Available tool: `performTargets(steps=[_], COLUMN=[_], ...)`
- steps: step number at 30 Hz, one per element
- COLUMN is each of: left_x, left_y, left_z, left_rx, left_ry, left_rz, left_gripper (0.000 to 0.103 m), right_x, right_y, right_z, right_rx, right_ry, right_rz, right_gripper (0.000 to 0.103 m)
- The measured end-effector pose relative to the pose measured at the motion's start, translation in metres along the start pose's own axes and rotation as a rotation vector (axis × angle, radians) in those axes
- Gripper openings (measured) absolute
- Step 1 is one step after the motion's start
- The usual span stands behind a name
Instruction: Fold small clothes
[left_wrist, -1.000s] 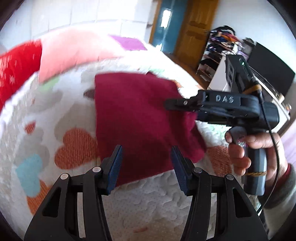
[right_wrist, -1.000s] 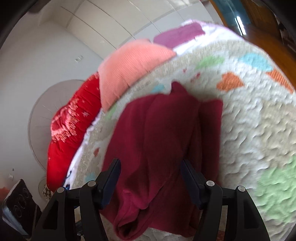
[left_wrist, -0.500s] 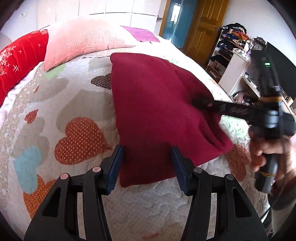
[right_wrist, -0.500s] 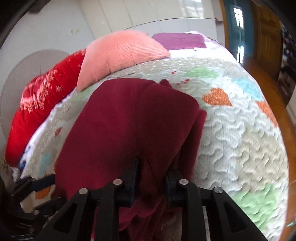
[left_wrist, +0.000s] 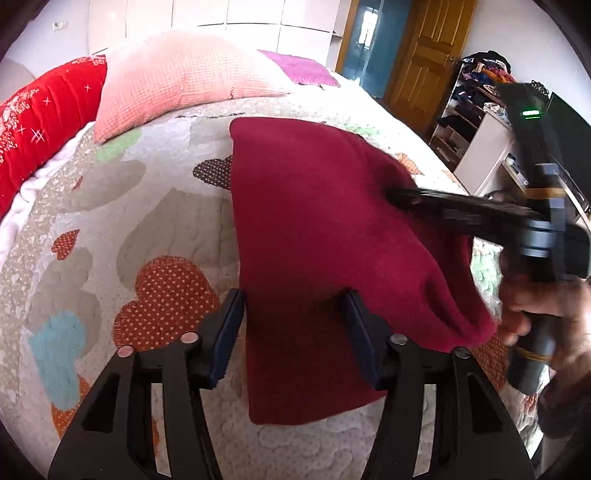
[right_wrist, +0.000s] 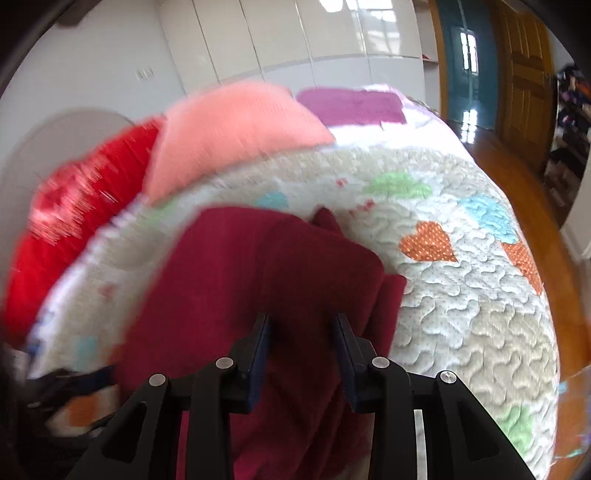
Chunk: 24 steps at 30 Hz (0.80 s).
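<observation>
A: Folding looks to be mid-way: the dark red garment (left_wrist: 325, 258) lies on the quilted bed cover (left_wrist: 110, 229), already doubled into a rough rectangle, with a sleeve or loose layer trailing off its right edge (right_wrist: 391, 295).

B: Left gripper (left_wrist: 295, 332)?

A: Jaws apart, nothing between them. It hovers over the garment's near end, left finger just at the left edge; contact with the cloth cannot be told.

B: Right gripper (right_wrist: 301, 343)?

A: Jaws narrowly apart in its own view, cloth visible in the gap. From the left wrist view its tip sits at the right side of the garment (left_wrist: 395, 194), blurred. Whether the pads pinch any fabric, I cannot tell; no pulled-up fold is visible.

B: Surroundings?

A: Pink pillow (left_wrist: 177, 74) and red pillow (left_wrist: 40, 122) at the far left of the bed, well apart from the garment. Shelves and a wooden door far right.

B: Judgement on the next move?

A: Probably tucking the trailing right layer inward, or smoothing, then a cross fold. It calls for a firm pinch of the loose edge only, not the layers beneath, while the left side stays flat so the rectangle does not skew.
</observation>
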<state>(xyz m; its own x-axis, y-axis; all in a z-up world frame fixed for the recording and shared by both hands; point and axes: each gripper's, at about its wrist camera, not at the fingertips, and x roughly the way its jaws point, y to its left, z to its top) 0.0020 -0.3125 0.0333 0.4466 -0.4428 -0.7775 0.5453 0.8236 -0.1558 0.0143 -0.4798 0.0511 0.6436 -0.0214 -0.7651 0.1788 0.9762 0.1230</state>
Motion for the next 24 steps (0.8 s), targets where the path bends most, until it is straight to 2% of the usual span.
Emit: performTargets(steps=[1,4,8,11,14,18,24], left_x=[0.002,0.005,0.003,0.002,0.002,0.003,-0.007], left_y=[0.0,0.001,0.0,0.001,0.001,-0.003,-0.001], left_z=[0.0,-0.001,-0.002,-0.003,-0.004,-0.006,-0.007], left_rx=[-0.007,-0.02,-0.015,-0.017,-0.018,-0.016,-0.022], left_ry=[0.003,0.009,0.007,0.007,0.009,0.022,0.019], left_rz=[-0.004,-0.007,-0.001,0.0,0.0,0.009,0.007], left_gripper=[0.06,0.064,0.064,0.064,0.064,0.064,0.064], right_x=[0.013,0.029,0.004,-0.029,-0.043,-0.024,-0.035], right_y=[-0.001,-0.012,-0.014,0.004,0.02,0.009,0.002], right_z=[0.0,0.006,0.008,-0.01,-0.038,-0.066,-0.066], right_rx=[-0.002,0.038,0.057,-0.016,-0.094,-0.044,0.017], right_ry=[0.018,0.006,0.013,-0.013,0.005,0.044,0.023], right_rz=[-0.023,0.001,0.025,0.039,-0.029,-0.015,0.023], right_gripper=[0.033,0.033,0.033,0.033,0.033,0.033,0.034])
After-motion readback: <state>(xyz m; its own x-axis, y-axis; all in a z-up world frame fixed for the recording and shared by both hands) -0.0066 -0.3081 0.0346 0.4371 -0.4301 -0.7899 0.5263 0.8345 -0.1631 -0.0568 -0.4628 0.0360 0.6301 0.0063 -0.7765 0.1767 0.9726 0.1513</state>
